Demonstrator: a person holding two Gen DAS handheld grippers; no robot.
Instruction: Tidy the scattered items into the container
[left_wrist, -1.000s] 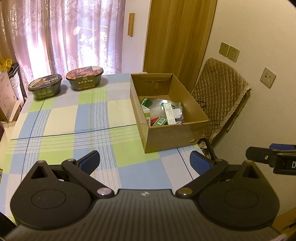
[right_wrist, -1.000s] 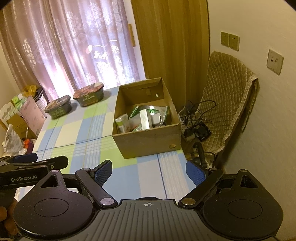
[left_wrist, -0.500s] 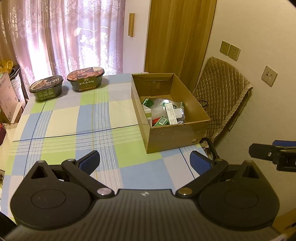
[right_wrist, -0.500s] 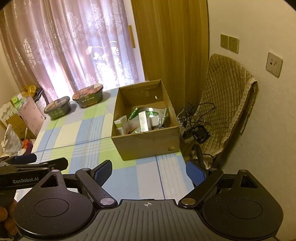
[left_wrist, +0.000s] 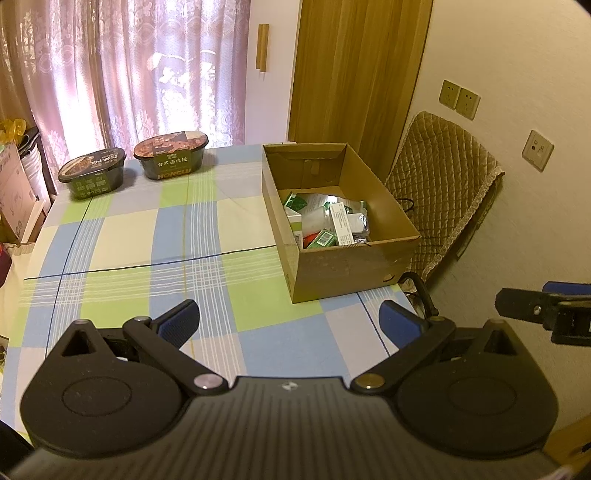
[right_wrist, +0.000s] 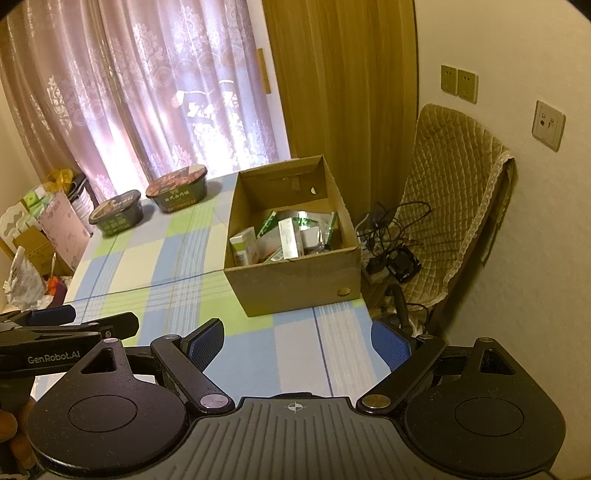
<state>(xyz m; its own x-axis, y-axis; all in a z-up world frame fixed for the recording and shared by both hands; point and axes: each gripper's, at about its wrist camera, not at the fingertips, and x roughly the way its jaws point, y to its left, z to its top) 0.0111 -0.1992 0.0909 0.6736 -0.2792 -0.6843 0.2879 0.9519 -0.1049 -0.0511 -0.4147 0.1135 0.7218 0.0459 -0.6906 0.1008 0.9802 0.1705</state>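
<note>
The left gripper (left_wrist: 289, 322) is held above the near part of the table, its two blue-padded fingers (left_wrist: 179, 322) spread wide with nothing between them. The right gripper (right_wrist: 297, 342) is also wide apart and empty, held above the near right side of the table; in the left wrist view its tip appears at the right edge (left_wrist: 543, 306). The table wears a checked tablecloth (left_wrist: 122, 236) of blue, green and cream squares. On its right side stands an open cardboard box (left_wrist: 347, 269), and the small packets and cartons (left_wrist: 327, 221) lie inside it, in the near half of its bottom. Two instant noodle bowls (left_wrist: 170, 159) with lids stand side by side at the far left edge, well apart from the box. Behind the box is a quilted chair cover (right_wrist: 454, 206), with tangled cables (right_wrist: 388, 236) under it.
</note>
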